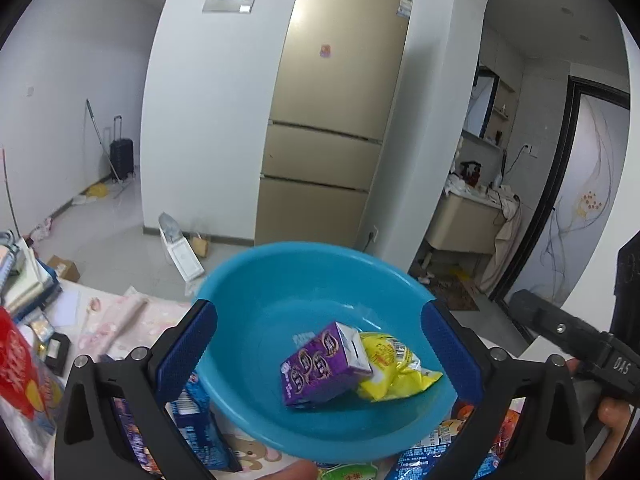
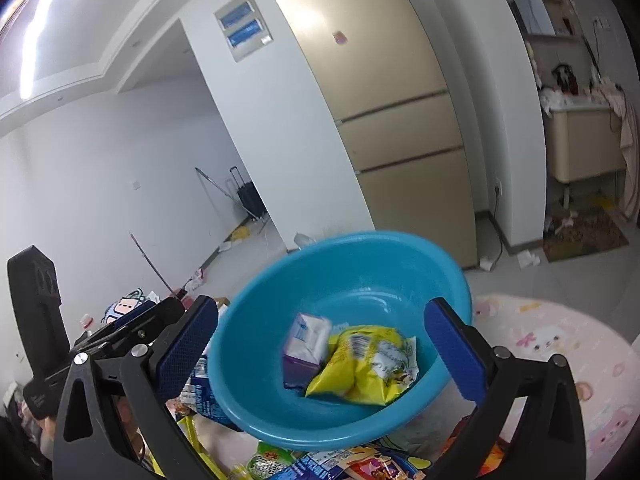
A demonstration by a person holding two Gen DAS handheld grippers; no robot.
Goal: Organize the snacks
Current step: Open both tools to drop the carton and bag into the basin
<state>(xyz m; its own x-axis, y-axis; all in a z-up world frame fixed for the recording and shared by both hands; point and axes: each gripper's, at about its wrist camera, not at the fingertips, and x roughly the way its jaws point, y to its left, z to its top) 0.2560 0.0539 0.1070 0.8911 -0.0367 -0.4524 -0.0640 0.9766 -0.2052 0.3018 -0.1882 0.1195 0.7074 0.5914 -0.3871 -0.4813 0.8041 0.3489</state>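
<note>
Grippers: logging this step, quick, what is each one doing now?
Left gripper: open, holding nothing.
Right gripper: open, holding nothing.

The left claw (image 1: 320, 344) stood wide open, its 2 blue pads (image 1: 188, 350) far apart with nothing pressed between them, tilted downward. The right claw (image 2: 322, 346) stood the same — jaws spread, gripping nothing — just beside the left.
</note>
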